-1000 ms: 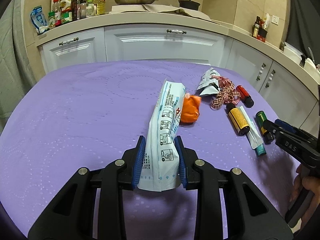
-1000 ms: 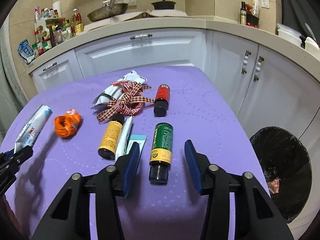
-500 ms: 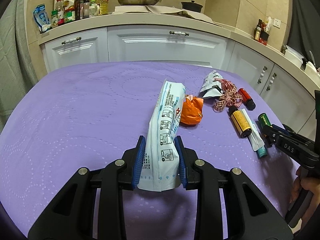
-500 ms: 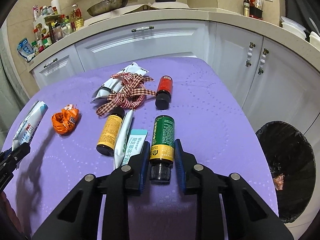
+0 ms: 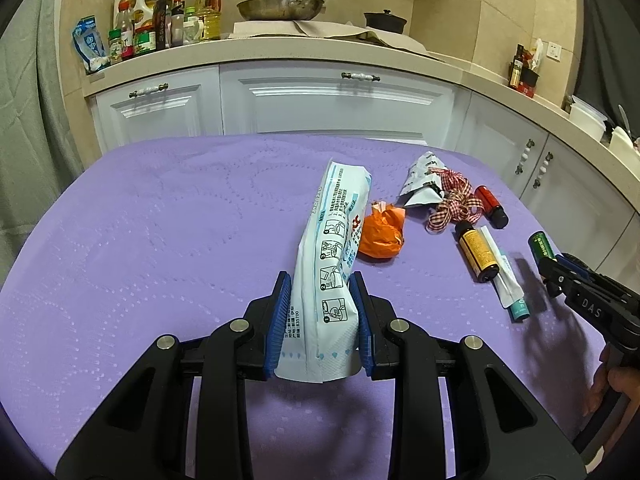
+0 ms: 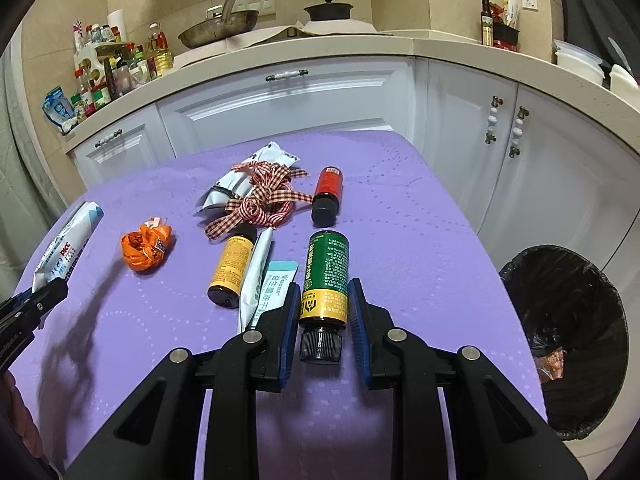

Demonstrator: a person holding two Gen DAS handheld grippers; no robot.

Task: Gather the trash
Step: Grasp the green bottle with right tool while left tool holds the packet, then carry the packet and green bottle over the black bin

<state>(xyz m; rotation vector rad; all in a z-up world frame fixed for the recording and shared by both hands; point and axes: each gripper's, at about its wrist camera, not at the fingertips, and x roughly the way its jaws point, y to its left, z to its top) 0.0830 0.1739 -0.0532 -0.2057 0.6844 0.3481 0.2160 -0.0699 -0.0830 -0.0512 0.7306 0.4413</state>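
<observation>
My left gripper [image 5: 322,312] is shut on a long white and blue wet-wipe packet [image 5: 334,252], held above the purple table; the packet also shows in the right wrist view [image 6: 66,246]. My right gripper [image 6: 323,308] is shut on a green bottle [image 6: 326,276] with a yellow label band and black cap, held just above the table. The green bottle also shows in the left wrist view [image 5: 541,243]. On the table lie an orange crumpled wrapper [image 6: 146,246], a yellow-labelled bottle [image 6: 232,268], a white sachet [image 6: 260,280], a red bottle [image 6: 327,194], a checked ribbon [image 6: 264,200] and a white wrapper [image 6: 244,180].
A bin with a black liner [image 6: 568,332] stands on the floor to the right of the table [image 6: 420,240]. White kitchen cabinets [image 6: 288,108] and a counter with pans and bottles run behind the table.
My right gripper has closed on the green bottle and lifted it slightly. My left gripper has risen a little with the packet still held.
</observation>
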